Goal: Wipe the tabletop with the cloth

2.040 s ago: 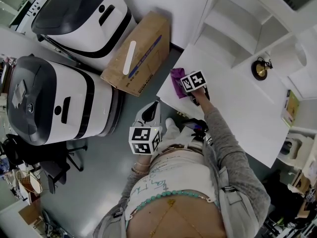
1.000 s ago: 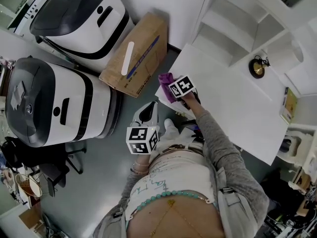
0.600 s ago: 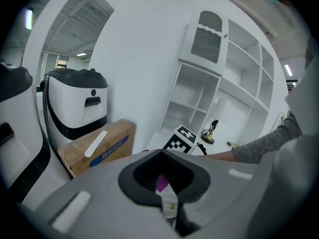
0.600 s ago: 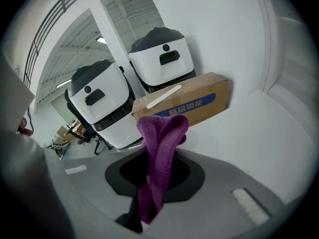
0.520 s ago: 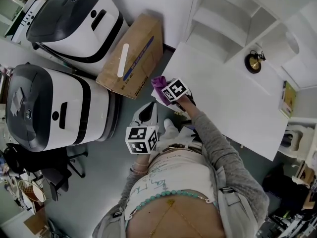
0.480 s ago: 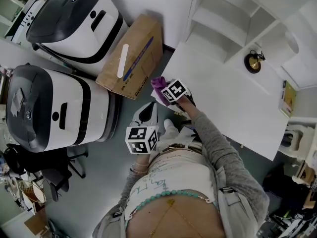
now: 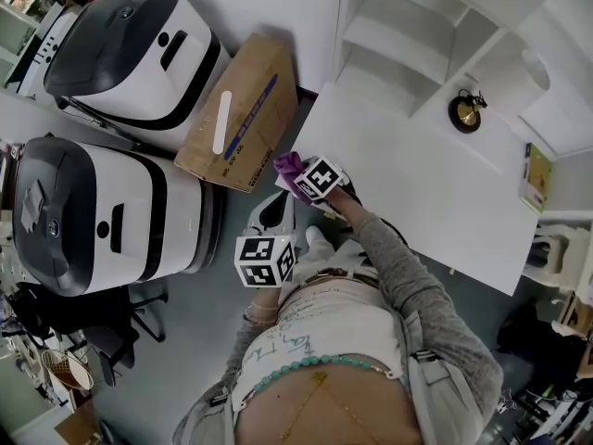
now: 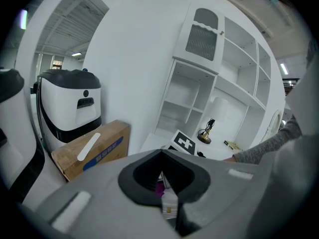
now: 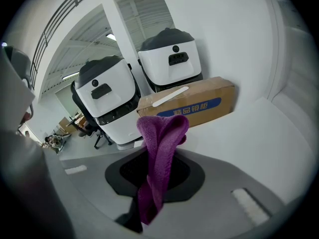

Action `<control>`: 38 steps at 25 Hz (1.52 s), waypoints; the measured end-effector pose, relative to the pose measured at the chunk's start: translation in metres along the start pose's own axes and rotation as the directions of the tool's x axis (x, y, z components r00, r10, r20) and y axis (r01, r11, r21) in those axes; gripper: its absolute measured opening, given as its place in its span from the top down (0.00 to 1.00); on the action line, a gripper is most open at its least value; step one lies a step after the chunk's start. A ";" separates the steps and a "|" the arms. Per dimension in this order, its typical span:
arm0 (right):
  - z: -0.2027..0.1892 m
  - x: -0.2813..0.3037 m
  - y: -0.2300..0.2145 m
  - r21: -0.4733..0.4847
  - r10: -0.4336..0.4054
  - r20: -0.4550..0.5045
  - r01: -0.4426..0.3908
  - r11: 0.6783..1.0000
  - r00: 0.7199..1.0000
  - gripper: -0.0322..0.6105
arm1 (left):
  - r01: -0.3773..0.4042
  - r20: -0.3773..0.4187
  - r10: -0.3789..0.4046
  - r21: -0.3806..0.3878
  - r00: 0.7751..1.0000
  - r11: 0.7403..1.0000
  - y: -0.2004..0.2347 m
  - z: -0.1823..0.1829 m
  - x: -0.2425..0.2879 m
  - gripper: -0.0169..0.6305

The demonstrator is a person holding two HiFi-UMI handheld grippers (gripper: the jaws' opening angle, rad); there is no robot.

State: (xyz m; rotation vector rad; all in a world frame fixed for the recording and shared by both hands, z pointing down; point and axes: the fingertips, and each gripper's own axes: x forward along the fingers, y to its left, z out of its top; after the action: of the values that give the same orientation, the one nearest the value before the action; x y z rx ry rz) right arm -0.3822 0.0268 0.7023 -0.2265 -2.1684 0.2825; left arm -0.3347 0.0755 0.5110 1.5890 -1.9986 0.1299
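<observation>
A purple cloth (image 7: 287, 168) is pinched in my right gripper (image 7: 301, 176) at the white tabletop's (image 7: 417, 184) near left corner, with the cloth reaching over the table's edge. In the right gripper view the cloth (image 9: 164, 133) stands up out of the shut jaws of the right gripper (image 9: 155, 169), folded over at its top. My left gripper (image 7: 276, 213) hangs off the table, over the floor by the person's body. In its own view the left gripper (image 8: 162, 171) has its jaws together with nothing held between them.
A cardboard box (image 7: 236, 126) leans beside the table's left edge. Two large white-and-black machines (image 7: 130, 49) (image 7: 93, 207) stand to the left. A white shelf unit (image 7: 408, 35) backs the table. A small brass ornament (image 7: 463, 111) and a book (image 7: 531, 176) lie on the far side.
My right gripper has slid the cloth along the tabletop toward the near left corner. The left gripper has stayed where it was.
</observation>
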 end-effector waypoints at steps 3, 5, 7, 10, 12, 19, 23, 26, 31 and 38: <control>-0.003 -0.002 0.001 0.000 -0.001 0.007 0.001 1.000 1.000 0.82 | 0.001 -0.007 -0.001 0.003 1.000 1.000 -0.003 0.000 0.003 0.97; -0.006 -0.004 0.000 0.002 -0.003 0.007 0.003 1.000 1.000 0.82 | 0.001 -0.009 -0.001 0.004 1.000 1.000 -0.003 0.000 0.004 0.97; -0.009 -0.006 0.001 0.001 -0.005 0.008 0.005 1.000 1.000 0.82 | -0.001 -0.011 0.001 0.003 1.000 1.000 -0.004 -0.001 0.006 0.97; -0.014 -0.010 0.000 0.001 -0.008 0.014 0.008 1.000 1.000 0.82 | -0.009 -0.012 0.009 0.001 1.000 1.000 -0.005 -0.002 0.008 0.97; -0.018 -0.014 -0.001 0.004 -0.009 0.017 0.009 1.000 1.000 0.82 | -0.011 -0.012 0.011 0.001 1.000 1.000 -0.008 -0.002 0.011 0.97; -0.029 -0.021 -0.002 0.009 -0.023 0.031 0.023 1.000 0.999 0.82 | 0.001 -0.031 -0.001 0.017 1.000 1.000 -0.014 -0.005 0.020 0.97; -0.038 -0.028 -0.005 0.020 -0.033 0.037 0.032 0.999 0.999 0.82 | 0.018 -0.033 -0.017 0.032 0.999 0.999 -0.024 -0.002 0.027 0.97; -0.045 -0.033 -0.008 0.029 -0.035 0.039 0.034 0.999 0.999 0.82 | 0.029 -0.041 -0.027 0.041 0.999 0.999 -0.033 -0.002 0.032 0.97; -0.051 -0.040 -0.009 0.033 -0.041 0.047 0.039 0.999 0.998 0.82 | 0.043 -0.052 -0.040 0.050 0.998 0.998 -0.042 -0.004 0.035 0.97; -0.061 -0.050 -0.015 0.048 -0.060 0.046 0.058 0.997 0.997 0.82 | 0.058 -0.061 -0.054 0.060 0.997 0.997 -0.053 -0.005 0.038 0.97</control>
State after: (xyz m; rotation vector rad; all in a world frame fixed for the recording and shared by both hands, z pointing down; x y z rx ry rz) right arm -0.3040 0.0067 0.7017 -0.1297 -2.2085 0.3073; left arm -0.2888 0.0294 0.5201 1.6591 -1.9196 0.2165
